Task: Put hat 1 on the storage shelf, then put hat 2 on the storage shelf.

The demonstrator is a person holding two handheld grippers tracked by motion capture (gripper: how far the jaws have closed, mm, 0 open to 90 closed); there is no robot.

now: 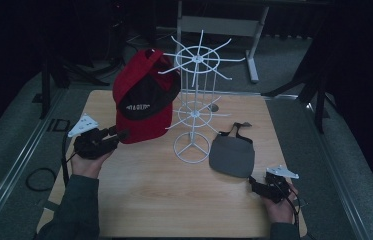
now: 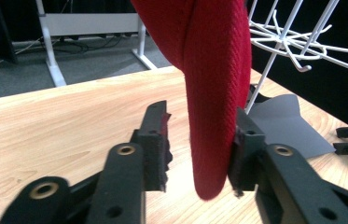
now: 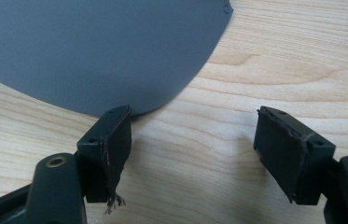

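Observation:
A red cap [image 1: 141, 97] with a black underside hangs on the white wire rack [image 1: 194, 100] at the back of the wooden table [image 1: 154, 195]. My left gripper [image 1: 121, 134] is at the cap's lower brim. In the left gripper view the red brim [image 2: 209, 93] hangs between the jaws of that gripper [image 2: 199, 116], touching the right pad, with a gap to the left pad; the gripper is open. A grey cap [image 1: 231, 155] lies flat on the table right of the rack. My right gripper [image 1: 252, 184] stands open just in front of it, its jaws [image 3: 192, 116] empty over bare wood beside the grey brim [image 3: 92, 46].
The rack's round base [image 1: 191, 147] stands mid-table, and its wire hooks [image 2: 293, 42] spread out beside the red cap. A black strap [image 1: 236, 129] trails from the grey cap. A white table frame [image 1: 251, 45] stands on the floor behind. Bare wood lies along the front.

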